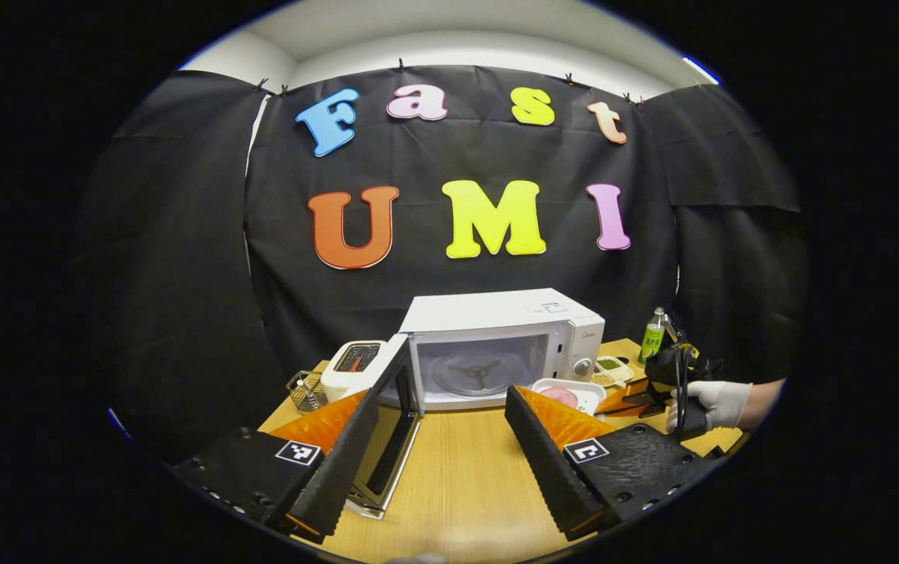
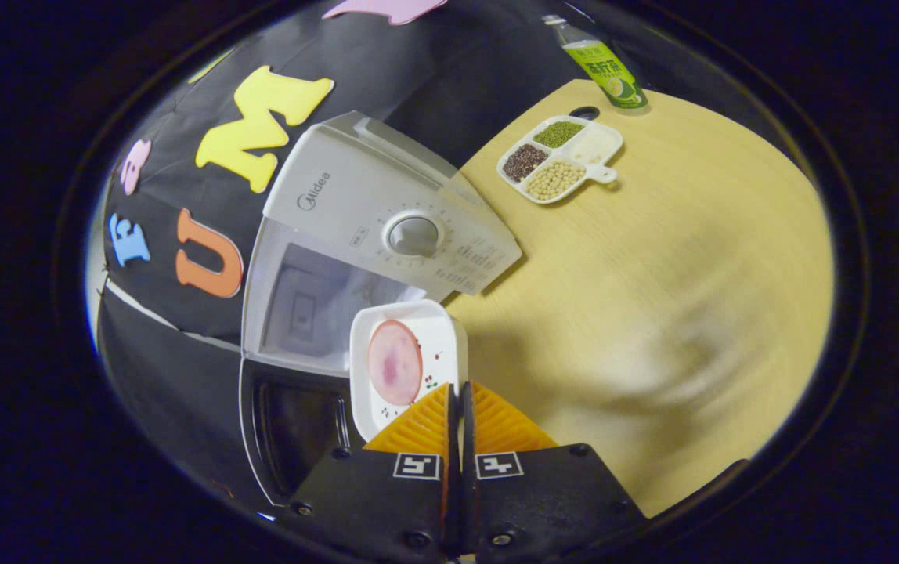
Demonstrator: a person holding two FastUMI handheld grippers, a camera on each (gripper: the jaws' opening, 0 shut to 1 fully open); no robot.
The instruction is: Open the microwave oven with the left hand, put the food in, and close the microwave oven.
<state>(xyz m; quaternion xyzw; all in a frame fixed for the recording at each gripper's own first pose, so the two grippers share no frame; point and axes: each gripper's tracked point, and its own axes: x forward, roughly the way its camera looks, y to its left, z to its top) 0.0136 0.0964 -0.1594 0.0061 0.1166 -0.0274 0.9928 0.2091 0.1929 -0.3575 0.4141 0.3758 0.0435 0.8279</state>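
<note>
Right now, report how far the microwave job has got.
Done: the microwave stands with its door swung open and its cavity bare. In hand: the right gripper is shut on the rim of the white food tray, holding it in front of the opening. The left gripper is open, near the door. Left: set the tray inside and close the door.

Ahead of my left tongs and off to their left, a white toaster (image 1: 352, 365) stands on the wooden table (image 1: 465, 470); a small wire basket (image 1: 306, 391) sits just beside it, nearer the table's edge; far to the right of my left tongs a green bottle (image 1: 655, 334) stands upright near the black cloth wall (image 1: 183, 258); ahead of my right tongs, well apart from them, lies a divided white dish (image 2: 560, 159) holding dark, green and pale grains; the bottle is just beyond it.
</note>
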